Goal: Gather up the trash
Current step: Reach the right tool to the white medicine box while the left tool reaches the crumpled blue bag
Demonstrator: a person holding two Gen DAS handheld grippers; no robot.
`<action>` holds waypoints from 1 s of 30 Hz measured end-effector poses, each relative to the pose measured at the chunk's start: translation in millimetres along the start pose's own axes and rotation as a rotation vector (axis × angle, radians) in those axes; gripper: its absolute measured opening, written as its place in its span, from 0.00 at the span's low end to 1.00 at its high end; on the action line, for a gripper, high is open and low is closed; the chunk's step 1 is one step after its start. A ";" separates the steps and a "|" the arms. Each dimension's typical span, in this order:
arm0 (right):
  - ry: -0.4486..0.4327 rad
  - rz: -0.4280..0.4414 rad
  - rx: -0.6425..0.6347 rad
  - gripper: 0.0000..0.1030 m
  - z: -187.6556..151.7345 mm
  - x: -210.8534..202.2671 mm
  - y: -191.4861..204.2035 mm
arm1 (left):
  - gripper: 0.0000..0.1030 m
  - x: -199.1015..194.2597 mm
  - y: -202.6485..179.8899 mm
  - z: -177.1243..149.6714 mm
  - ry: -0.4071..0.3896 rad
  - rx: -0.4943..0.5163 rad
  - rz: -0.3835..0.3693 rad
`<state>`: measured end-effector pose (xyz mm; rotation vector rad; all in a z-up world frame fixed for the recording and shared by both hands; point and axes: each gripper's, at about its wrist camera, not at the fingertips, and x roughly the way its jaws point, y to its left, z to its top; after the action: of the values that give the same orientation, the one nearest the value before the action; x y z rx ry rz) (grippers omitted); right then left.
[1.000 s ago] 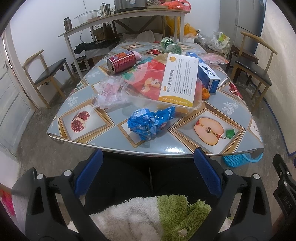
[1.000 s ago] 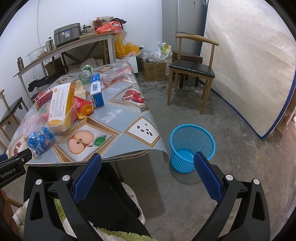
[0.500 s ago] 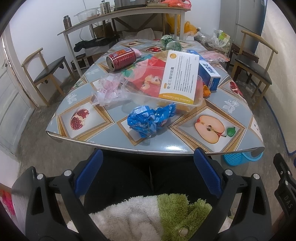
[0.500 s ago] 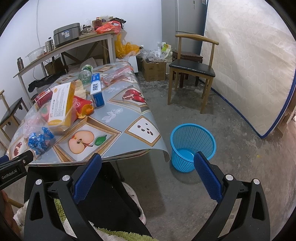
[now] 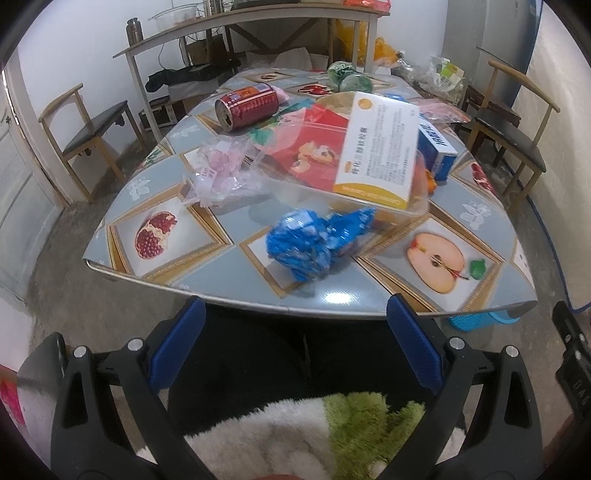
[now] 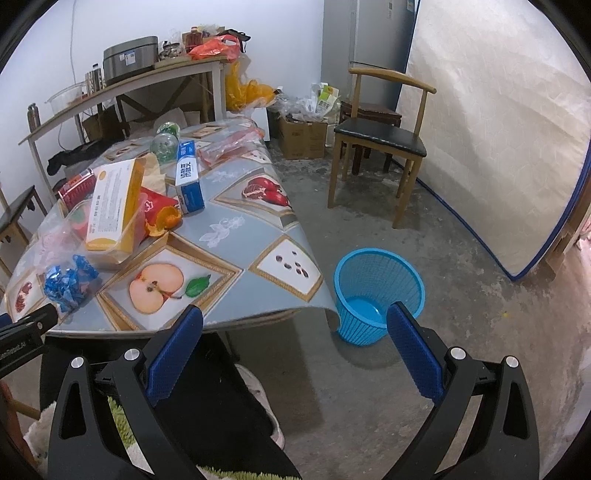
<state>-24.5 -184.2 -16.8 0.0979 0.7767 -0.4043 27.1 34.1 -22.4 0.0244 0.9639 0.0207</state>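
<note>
A crumpled blue wrapper (image 5: 314, 245) lies near the front edge of the table (image 5: 229, 295); it also shows in the right wrist view (image 6: 68, 282). Behind it sit a clear tray with an orange-and-white box (image 5: 380, 147), a red can (image 5: 248, 105) on its side, a pink plastic bag (image 5: 221, 173) and a blue-and-white box (image 5: 437, 146). My left gripper (image 5: 293, 349) is open and empty, just short of the table edge, facing the wrapper. My right gripper (image 6: 293, 350) is open and empty, low over the floor. A blue basket (image 6: 376, 291) stands on the floor by the table's corner.
Wooden chairs stand left (image 5: 88, 129) and right (image 5: 517, 133) of the table, one also in the right wrist view (image 6: 380, 136). A mattress (image 6: 491, 129) leans on the right wall. A long shelf table (image 5: 240, 26) stands behind. Green bottles (image 5: 349, 75) lie at the table's far end.
My left gripper has moved closer to the table and the blue wrapper, which now looks larger. The right gripper has barely moved. Both stay open.
</note>
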 end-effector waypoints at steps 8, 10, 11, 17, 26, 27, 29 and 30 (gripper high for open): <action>-0.067 0.009 -0.017 0.94 32.9 15.3 24.9 | 0.92 13.3 37.3 23.5 -0.041 -0.026 0.017; -0.090 0.033 -0.026 0.94 40.9 18.5 34.5 | 0.92 16.2 50.2 30.5 -0.053 -0.021 -0.001; -0.103 0.046 -0.031 0.94 44.0 19.7 39.1 | 0.92 18.2 57.2 33.8 -0.057 -0.016 -0.020; -0.154 0.195 -0.057 0.94 61.0 30.2 72.5 | 0.92 27.4 88.6 45.2 -0.095 0.038 -0.241; -0.015 0.436 -0.026 0.94 95.7 55.6 104.6 | 0.92 61.8 59.1 52.7 -0.005 0.203 -0.449; 0.008 0.462 -0.033 0.94 99.7 60.7 111.0 | 0.92 63.6 55.3 51.3 -0.002 0.214 -0.456; 0.066 0.520 -0.041 0.94 110.3 72.8 123.9 | 0.92 69.2 45.8 49.0 0.002 0.245 -0.466; 0.095 0.535 -0.039 0.94 114.2 79.2 128.9 | 0.92 72.5 41.0 48.7 0.001 0.264 -0.462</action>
<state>152.0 -117.6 1.3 0.2825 0.8171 0.1241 108.2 76.5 -52.9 0.0441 0.9494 -0.5323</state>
